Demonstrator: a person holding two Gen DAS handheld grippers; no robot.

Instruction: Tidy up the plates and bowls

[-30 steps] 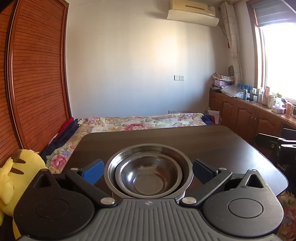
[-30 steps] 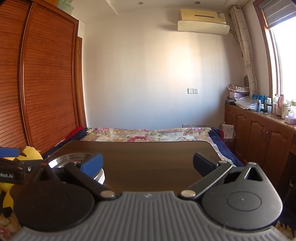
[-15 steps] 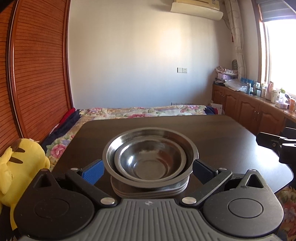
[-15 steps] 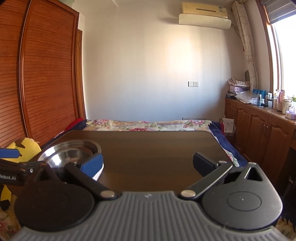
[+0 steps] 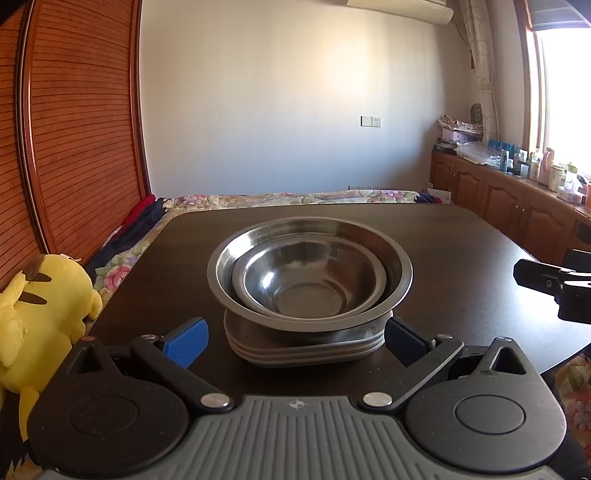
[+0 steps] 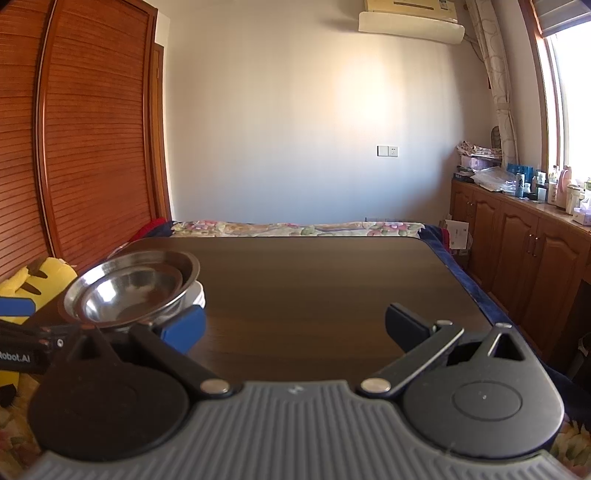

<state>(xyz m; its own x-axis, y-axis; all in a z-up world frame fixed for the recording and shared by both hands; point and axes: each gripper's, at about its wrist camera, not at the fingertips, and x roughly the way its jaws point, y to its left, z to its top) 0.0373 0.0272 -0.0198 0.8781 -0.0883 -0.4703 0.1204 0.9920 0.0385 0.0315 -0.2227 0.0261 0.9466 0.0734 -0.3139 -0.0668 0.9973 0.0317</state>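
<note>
Stainless steel is catching the window light: a small bowl (image 5: 308,284) is nesting inside a larger bowl (image 5: 400,264), and both are sitting on a short stack of grey plates (image 5: 303,349). The stack is resting on the dark brown table (image 5: 461,254), directly ahead of the left gripper (image 5: 295,338) and between its spread fingers, whose blue pad (image 5: 186,341) is lying just beside the plates on one side while the dark pad (image 5: 404,339) is showing at the other side (whether either pad is actually touching the stack cannot be told). The left gripper's jaws are standing wide apart, closed on nothing.

From the right wrist view the same bowls (image 6: 131,288) are appearing ahead and to the left of the right gripper (image 6: 293,328), just beyond its blue pad (image 6: 183,328). That gripper's jaws are also standing apart, with only bare tabletop (image 6: 314,288) between them. In the left wrist view a dark finger of the right gripper (image 5: 552,282) is hanging over the table's right edge, well apart from the stack.

Beyond the table a bed with a floral cover (image 5: 288,197) is lying along a plain pale wall (image 6: 314,110), under an air conditioner (image 6: 410,22). Slatted wooden wardrobe doors (image 5: 81,129) are filling the left, a yellow plush toy (image 5: 40,299) is sitting beside the table's left edge, and low wooden cabinets (image 6: 524,251) crowded with bottles are running beneath the bright window (image 5: 565,92) to the right.
</note>
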